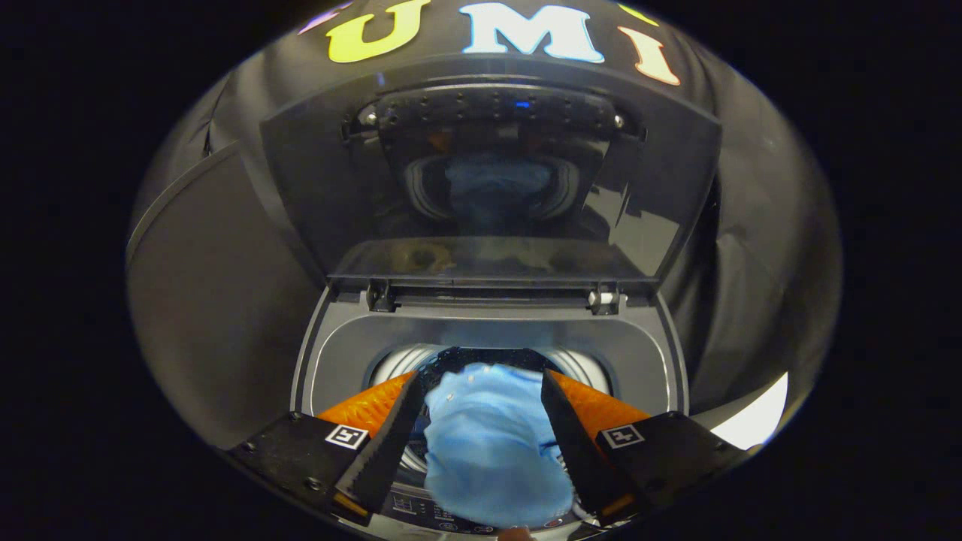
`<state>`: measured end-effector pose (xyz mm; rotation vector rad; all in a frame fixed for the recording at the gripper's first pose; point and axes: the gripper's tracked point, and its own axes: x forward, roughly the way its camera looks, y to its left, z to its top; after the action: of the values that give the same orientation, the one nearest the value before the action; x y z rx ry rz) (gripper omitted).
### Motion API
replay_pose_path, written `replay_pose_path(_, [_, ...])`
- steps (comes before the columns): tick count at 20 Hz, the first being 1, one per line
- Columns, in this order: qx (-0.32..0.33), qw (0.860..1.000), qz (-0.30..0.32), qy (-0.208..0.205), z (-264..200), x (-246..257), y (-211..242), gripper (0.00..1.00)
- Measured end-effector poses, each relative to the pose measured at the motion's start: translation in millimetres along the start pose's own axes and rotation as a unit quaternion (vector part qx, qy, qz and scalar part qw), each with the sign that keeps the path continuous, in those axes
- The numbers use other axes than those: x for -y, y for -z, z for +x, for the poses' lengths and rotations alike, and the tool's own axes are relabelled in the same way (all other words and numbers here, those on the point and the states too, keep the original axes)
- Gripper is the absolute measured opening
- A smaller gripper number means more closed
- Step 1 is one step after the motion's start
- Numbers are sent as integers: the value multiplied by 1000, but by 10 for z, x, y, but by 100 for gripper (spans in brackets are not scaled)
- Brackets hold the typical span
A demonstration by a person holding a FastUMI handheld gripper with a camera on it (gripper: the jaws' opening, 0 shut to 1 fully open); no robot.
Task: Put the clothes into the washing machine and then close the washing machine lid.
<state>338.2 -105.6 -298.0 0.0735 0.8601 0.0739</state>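
Note:
A light blue garment (488,443) is bunched between my two fingers and touches both of them. It hangs over the front of the washing machine's round drum opening (582,367) and hides part of the control strip (417,507) below. My gripper (478,376) is shut on the garment, with its tips just above the drum mouth. The machine's dark lid (488,188) stands upright on its hinges beyond the fingers and reflects the blue garment.
The grey top deck (338,353) of the machine surrounds the drum. A dark flat panel (218,300) stands to the left of the lid. A bright white patch (755,421) shows low on the right, past the machine's corner.

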Motion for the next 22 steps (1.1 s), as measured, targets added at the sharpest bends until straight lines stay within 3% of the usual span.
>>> replay_pose_path(6, [51,999,-8,-9,-349,-88,-291,97])
replay_pose_path(17, [181,983,-20,-15,-1362,-133,-1417,97])
replay_pose_path(22, [215,977,-16,-9,-1597,-60,-1865,97])
